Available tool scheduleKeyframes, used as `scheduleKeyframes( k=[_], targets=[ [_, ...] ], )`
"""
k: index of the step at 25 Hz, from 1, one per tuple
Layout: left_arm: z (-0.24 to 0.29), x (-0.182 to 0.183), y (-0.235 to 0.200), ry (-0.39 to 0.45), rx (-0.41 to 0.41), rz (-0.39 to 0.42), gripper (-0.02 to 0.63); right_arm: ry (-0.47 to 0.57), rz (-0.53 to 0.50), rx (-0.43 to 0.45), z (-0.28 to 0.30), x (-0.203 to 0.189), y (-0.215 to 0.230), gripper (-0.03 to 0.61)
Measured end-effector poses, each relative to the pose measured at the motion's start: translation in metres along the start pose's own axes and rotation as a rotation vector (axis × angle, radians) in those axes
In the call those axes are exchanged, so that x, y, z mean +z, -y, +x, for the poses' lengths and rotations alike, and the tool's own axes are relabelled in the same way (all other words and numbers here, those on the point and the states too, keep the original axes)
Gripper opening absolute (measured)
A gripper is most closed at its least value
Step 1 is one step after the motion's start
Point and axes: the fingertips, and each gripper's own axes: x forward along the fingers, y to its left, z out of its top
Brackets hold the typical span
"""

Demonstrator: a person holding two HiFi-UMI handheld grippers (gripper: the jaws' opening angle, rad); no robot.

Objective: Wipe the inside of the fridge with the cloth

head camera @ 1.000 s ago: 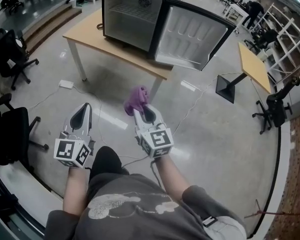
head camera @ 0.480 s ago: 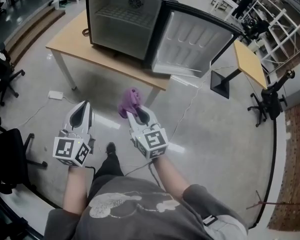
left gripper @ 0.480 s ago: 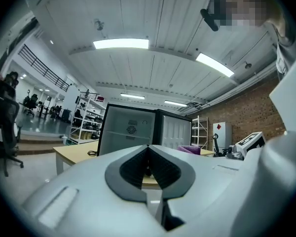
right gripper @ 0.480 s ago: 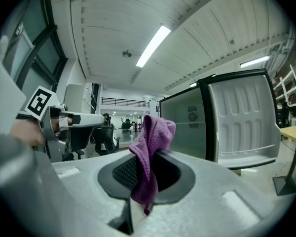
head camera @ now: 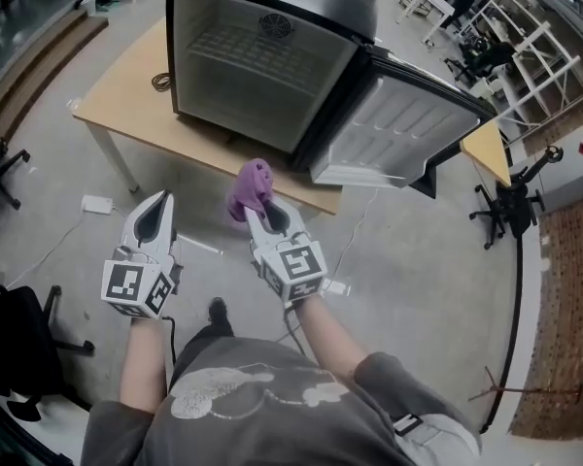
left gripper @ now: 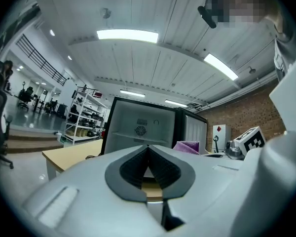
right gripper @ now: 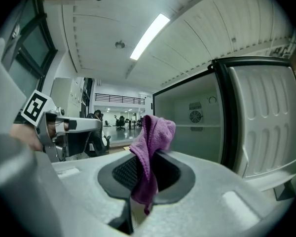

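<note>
My right gripper (head camera: 260, 212) is clamped on the crumpled purple cloth (head camera: 250, 183), which sticks up past the jaw tips, just near of the light wooden table (head camera: 117, 105). On the table stands the black mini fridge (head camera: 253, 76), door (head camera: 398, 124) open to the right. My left gripper (head camera: 155, 219), jaws together, holds nothing
</note>
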Motion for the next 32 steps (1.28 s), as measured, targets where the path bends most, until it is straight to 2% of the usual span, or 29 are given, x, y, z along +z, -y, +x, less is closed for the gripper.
scheduleKeyframes(
  k=[4, 8, 15, 26, 32],
  targets=[
    [0.024, -0.002, -0.024, -0.005, -0.022, -0.002, 0.018, 0.002, 0.014, -0.031, 0.031, 0.007, 0.01, 0.04],
    [0.044, 0.013, -0.035, -0.007, -0.03, 0.009, 0.018, 0.009, 0.03, -0.053, 0.052, 0.009, 0.015, 0.04],
    [0.069, 0.017, -0.043, -0.02, -0.043, 0.037, 0.018, 0.028, 0.027, -0.041, 0.081, 0.017, 0.022, 0.04],
    [0.144, 0.021, -0.073, -0.035, 0.0, 0.081, 0.018, 0.047, 0.007, 0.049, 0.167, 0.039, 0.049, 0.04],
    [0.195, 0.037, -0.086, -0.023, 0.036, 0.099, 0.018, 0.061, -0.001, 0.112, 0.212, 0.073, 0.053, 0.04]
  ],
)
